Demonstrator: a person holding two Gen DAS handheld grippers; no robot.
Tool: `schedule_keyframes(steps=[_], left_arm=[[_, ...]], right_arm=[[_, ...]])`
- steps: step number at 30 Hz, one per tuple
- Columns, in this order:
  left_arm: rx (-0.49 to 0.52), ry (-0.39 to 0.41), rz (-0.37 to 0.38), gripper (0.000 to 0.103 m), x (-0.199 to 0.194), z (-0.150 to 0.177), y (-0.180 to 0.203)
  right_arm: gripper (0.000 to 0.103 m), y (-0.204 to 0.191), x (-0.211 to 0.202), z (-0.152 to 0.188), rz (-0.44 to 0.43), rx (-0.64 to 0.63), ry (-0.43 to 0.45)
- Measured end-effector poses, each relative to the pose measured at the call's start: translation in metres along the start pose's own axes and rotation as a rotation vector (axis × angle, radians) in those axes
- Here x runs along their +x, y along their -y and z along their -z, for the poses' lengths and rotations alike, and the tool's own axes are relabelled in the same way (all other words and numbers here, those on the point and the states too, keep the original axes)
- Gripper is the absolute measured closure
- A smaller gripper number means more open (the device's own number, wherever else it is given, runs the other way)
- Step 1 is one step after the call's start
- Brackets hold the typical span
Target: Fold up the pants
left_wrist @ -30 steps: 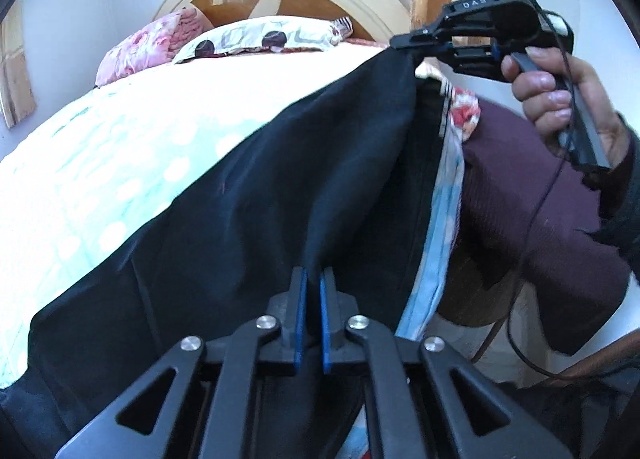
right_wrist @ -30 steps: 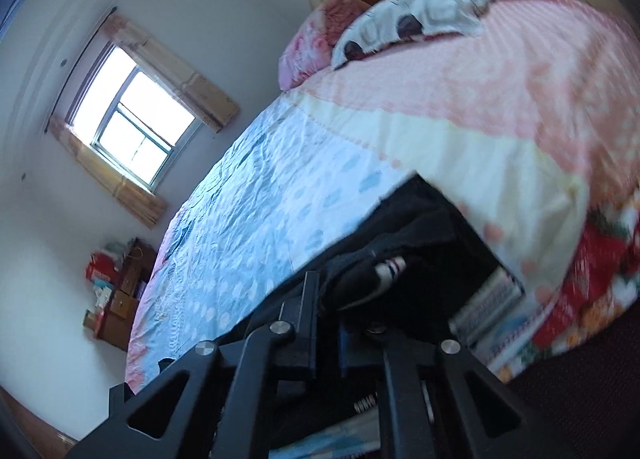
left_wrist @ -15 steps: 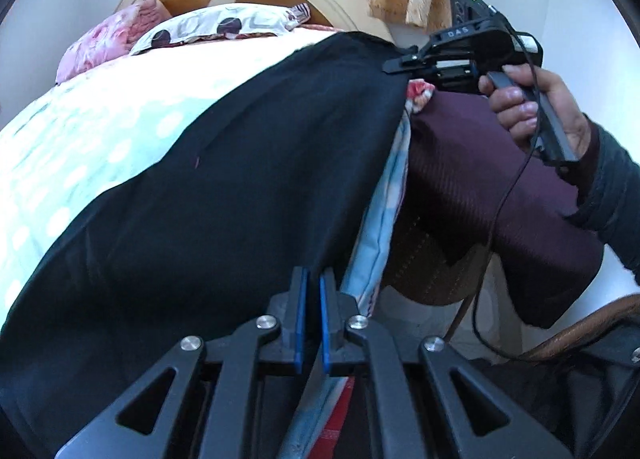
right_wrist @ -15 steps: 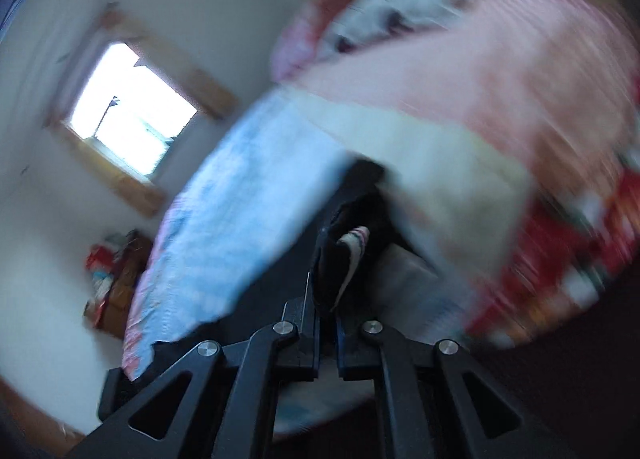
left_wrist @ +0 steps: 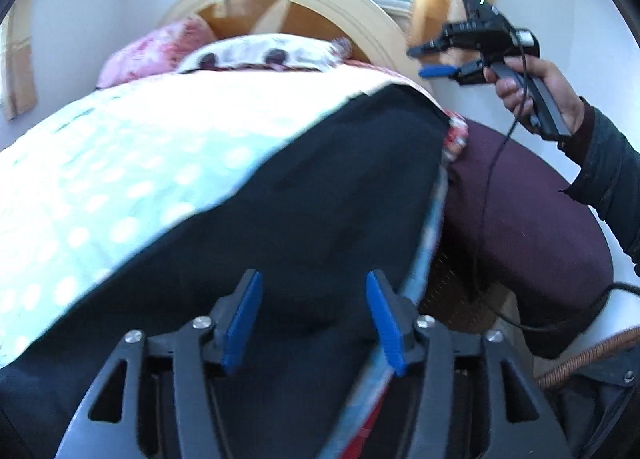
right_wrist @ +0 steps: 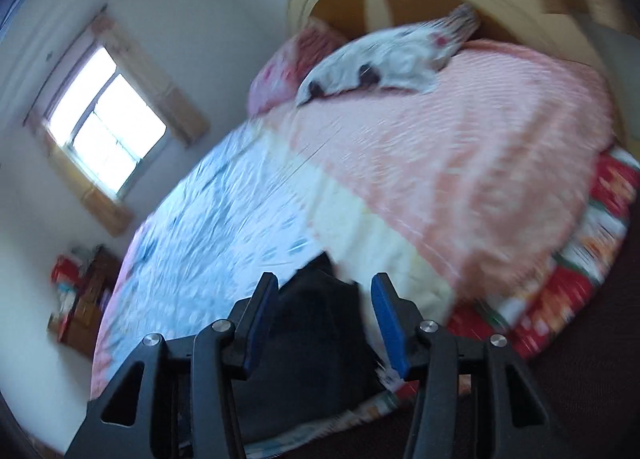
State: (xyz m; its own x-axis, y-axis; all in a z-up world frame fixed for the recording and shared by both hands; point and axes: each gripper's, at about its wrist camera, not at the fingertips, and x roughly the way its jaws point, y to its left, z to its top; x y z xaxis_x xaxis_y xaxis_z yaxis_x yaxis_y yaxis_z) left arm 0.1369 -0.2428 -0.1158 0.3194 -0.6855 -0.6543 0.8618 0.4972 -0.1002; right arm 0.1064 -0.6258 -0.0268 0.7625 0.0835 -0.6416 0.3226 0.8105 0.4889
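Both claws gape wide, gripping nothing: the left claw point(left_wrist: 314, 321) hovers over the black pants point(left_wrist: 280, 219) spread on the bed point(left_wrist: 120, 163); the right claw point(right_wrist: 324, 323) hangs above their far end.

Daylight entered through the wood-framed wall window point(right_wrist: 106, 129), which was overexposed to plain white. Motion blur smeared the pink and pale-blue quilted bedspread point(right_wrist: 460, 163) beside that window. Both fisheye views curved strongly toward dark vignetted corners. The black fabric pants point(left_wrist: 304, 195) appeared underexposed, without detail.
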Motion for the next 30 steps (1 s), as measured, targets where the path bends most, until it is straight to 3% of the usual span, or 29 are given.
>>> schedule_keyframes(steps=[5,7,10,18,21,24,25,26,27,30], left_arm=[[-0.059,0.01,-0.059,0.04,-0.001,0.002,-0.034],[-0.076,-0.015,-0.093,0.04,0.004,0.004,-0.047],[-0.109,-0.027,-0.104,0.04,0.008,0.006,-0.06],[-0.127,-0.05,-0.146,0.04,0.023,0.006,-0.063],[-0.127,-0.062,-0.159,0.039,0.03,0.008,-0.062],[-0.11,-0.061,-0.175,0.039,0.031,0.007,-0.058],[-0.104,-0.059,-0.179,0.039,0.029,0.007,-0.056],[-0.098,-0.053,-0.181,0.039,0.026,0.007,-0.054],[-0.089,-0.048,-0.181,0.039,0.023,0.006,-0.051],[-0.039,-0.029,-0.198,0.031,0.017,0.009,-0.037]], right_arm=[[0.055,-0.015,0.058,-0.01,0.021,-0.064,-0.205],[0.078,-0.019,0.075,-0.006,0.068,-0.102,-0.271],[0.09,-0.023,0.075,-0.003,0.06,-0.142,-0.257],[0.093,-0.058,0.049,-0.014,0.055,-0.253,-0.069],[0.093,-0.053,0.066,-0.015,0.11,-0.258,-0.097],[0.084,-0.033,0.096,-0.011,0.17,-0.228,-0.18],[0.061,-0.025,0.101,-0.011,0.194,-0.207,-0.188],[0.052,-0.02,0.098,-0.011,0.223,-0.192,-0.162],[0.047,-0.018,0.091,-0.011,0.233,-0.185,-0.132],[0.047,-0.023,0.063,-0.006,0.202,-0.181,-0.079]])
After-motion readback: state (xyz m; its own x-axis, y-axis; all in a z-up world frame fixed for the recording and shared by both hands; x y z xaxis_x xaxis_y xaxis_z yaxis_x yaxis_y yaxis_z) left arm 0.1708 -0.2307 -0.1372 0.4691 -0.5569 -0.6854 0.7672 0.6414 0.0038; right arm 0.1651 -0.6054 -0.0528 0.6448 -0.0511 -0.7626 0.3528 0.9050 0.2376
